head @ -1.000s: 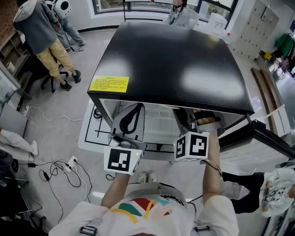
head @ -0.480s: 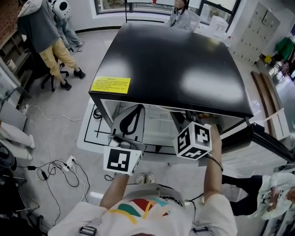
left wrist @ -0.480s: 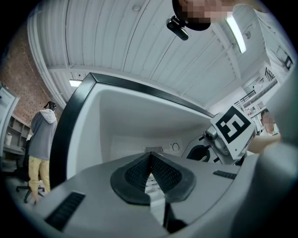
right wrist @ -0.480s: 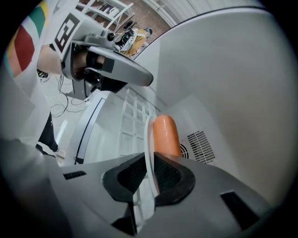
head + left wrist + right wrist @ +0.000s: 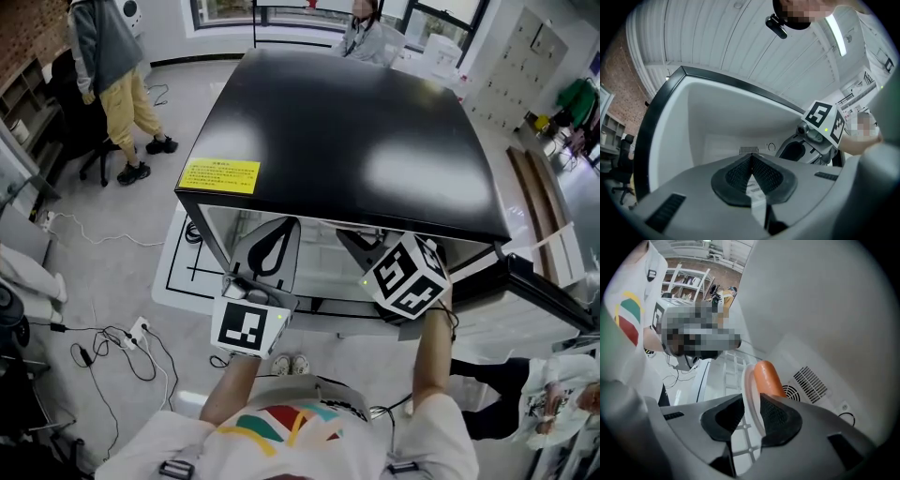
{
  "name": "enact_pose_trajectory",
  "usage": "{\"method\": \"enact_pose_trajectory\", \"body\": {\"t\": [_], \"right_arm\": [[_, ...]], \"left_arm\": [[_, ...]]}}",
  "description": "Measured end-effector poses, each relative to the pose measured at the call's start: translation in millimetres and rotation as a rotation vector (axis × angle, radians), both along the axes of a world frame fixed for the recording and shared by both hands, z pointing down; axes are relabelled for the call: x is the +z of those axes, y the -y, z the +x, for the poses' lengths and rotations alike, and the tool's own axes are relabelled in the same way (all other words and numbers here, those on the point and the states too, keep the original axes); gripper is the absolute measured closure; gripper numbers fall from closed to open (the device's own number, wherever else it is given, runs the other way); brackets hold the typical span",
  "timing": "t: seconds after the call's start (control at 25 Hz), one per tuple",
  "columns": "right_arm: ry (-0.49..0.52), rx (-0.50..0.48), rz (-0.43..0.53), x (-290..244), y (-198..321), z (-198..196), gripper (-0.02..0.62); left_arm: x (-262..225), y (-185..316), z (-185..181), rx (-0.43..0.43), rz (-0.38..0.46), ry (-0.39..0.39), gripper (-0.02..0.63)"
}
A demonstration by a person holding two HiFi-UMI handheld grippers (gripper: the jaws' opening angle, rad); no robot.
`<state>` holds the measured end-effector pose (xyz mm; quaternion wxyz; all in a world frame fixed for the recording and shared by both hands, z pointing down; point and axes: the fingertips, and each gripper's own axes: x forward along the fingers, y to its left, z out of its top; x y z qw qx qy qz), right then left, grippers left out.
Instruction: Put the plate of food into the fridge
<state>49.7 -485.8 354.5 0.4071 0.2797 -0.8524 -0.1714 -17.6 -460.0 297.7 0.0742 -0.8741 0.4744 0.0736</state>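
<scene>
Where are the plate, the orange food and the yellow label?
plate (image 5: 748, 390), right gripper view, on its white rim.
orange food (image 5: 767, 377), right gripper view, on its middle.
yellow label (image 5: 219, 175), head view, on its centre.

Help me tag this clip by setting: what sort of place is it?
Likely a lab or office workspace, not a home kitchen: the fridge stands alone by a marked floor mat, loose cables trail over the floor, and lockers line the right side.
</scene>
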Motion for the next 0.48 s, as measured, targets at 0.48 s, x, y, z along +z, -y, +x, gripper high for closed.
{"method": "enact_pose_trajectory", "body": {"t": [0.48], "right_arm": [[0.081, -0.093, 0.033, -16, -20, -15, 0.499]], "left_arm": [[-1, 0, 3, 0.018, 0.010, 0.005, 0.600]]}}
